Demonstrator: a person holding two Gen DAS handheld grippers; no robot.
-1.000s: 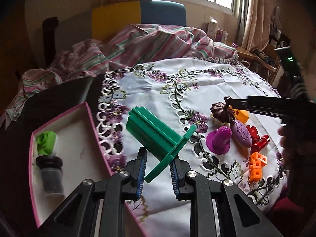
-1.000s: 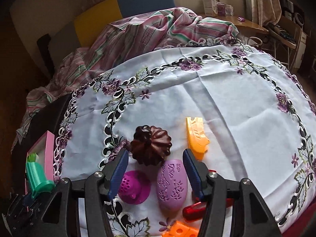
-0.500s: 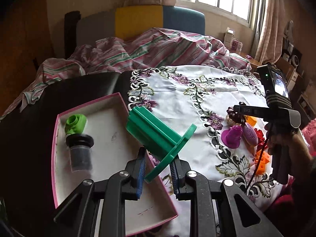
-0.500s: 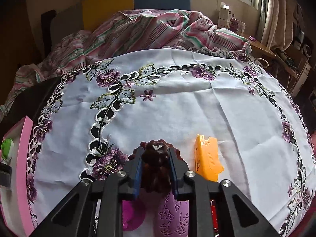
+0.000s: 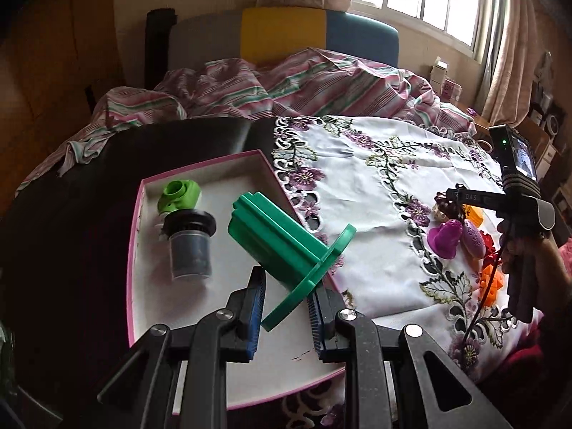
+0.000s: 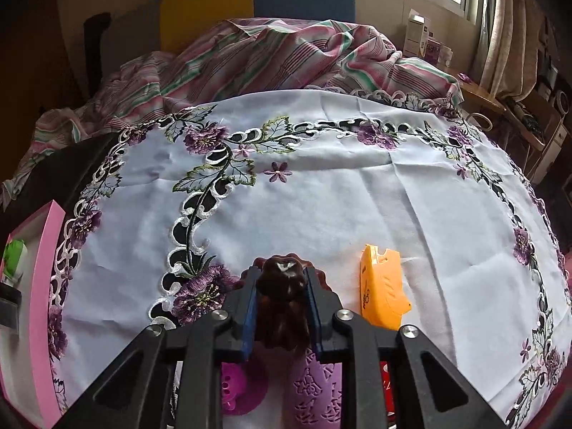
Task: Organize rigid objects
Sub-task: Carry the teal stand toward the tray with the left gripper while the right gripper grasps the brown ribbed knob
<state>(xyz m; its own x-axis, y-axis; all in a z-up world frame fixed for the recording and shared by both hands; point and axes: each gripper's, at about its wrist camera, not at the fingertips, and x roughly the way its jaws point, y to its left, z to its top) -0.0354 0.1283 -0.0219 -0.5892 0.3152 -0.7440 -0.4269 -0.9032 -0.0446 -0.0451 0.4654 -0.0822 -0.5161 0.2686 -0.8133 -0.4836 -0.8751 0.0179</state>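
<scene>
right wrist view: right hand-held gripper pinches the brown fluted mould, seemingly light, stiff, glossy, so slip-prone; left hand-held gripper clamps the green piece by its flange.

I see the tray sitting on the bare part of the table, against the left edge of the tablecloth. In the tray's far left corner lies a cap, with a jar just in front of it. My left gripper holds a flanged piece over the tray's right side. Near the tablecloth's near edge, my right gripper holds a fluted mould; a flat wedge-shaped piece lies just right of it, and a perforated dome and an egg-shaped piece lie before it. Rumpled bedding lies behind the table's far edge.
</scene>
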